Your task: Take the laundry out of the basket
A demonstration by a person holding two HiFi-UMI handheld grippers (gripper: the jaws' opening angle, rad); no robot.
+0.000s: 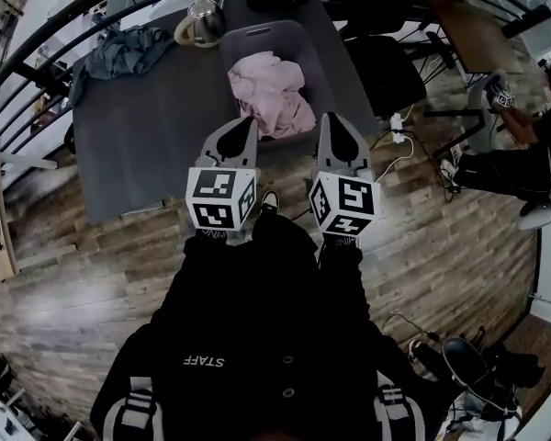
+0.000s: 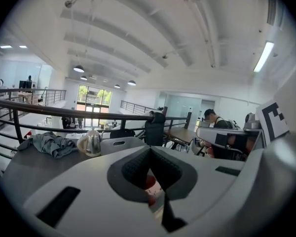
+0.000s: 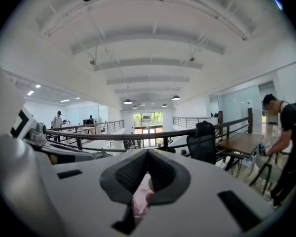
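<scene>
A grey laundry basket (image 1: pixel 245 37) stands on the dark grey table (image 1: pixel 138 145), with crumpled pink laundry (image 1: pixel 271 92) inside and spilling over its near rim. My left gripper (image 1: pixel 249 123) is shut and empty, its tips just left of the pink pile. My right gripper (image 1: pixel 329 118) is also shut and empty, at the basket's near right corner. In the left gripper view the jaws (image 2: pixel 150 151) meet at the tips, with the basket (image 2: pixel 119 144) behind them. In the right gripper view the closed tips (image 3: pixel 147 153) show pink laundry (image 3: pixel 140 196) through the gap below.
A steel kettle (image 1: pixel 202 20) sits at the table's far edge beside the basket. A blue-grey garment (image 1: pixel 122 51) lies on the far left corner. Black office chairs (image 1: pixel 386 67) stand to the right, a railing runs behind, and a person (image 1: pixel 544 127) is at far right.
</scene>
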